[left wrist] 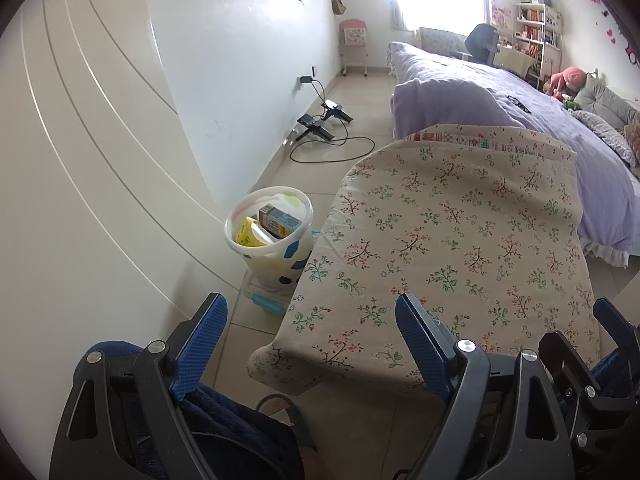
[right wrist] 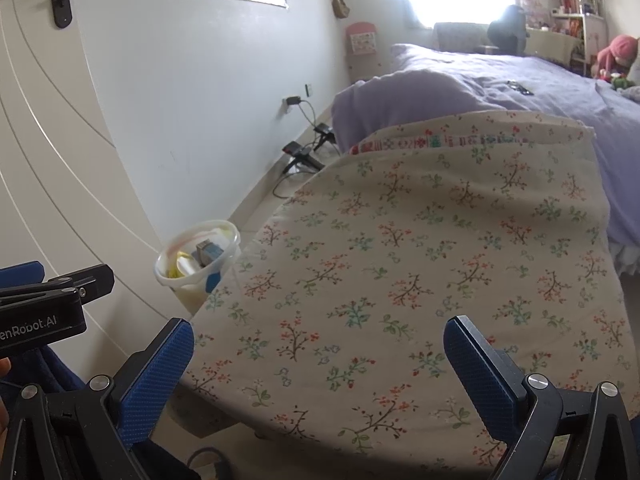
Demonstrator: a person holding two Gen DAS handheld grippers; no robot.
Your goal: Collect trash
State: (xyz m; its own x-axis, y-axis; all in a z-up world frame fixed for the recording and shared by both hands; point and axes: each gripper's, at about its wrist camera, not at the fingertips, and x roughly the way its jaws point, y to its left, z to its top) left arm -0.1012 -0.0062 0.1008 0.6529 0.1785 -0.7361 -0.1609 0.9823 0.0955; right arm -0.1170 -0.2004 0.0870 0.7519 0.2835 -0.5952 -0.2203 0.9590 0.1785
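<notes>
A white bucket with blue spots stands on the floor by the door, left of the table. It holds a carton and a yellow wrapper. It also shows in the right wrist view. My left gripper is open and empty, above the table's near left corner. My right gripper is open and empty over the table's near edge. The table top bears only its flowered cloth.
A white door fills the left. A blue-lidded plastic box lies under the bucket. Chargers and cables lie along the wall. A bed with a purple cover stands behind the table. Tiled floor runs between wall and bed.
</notes>
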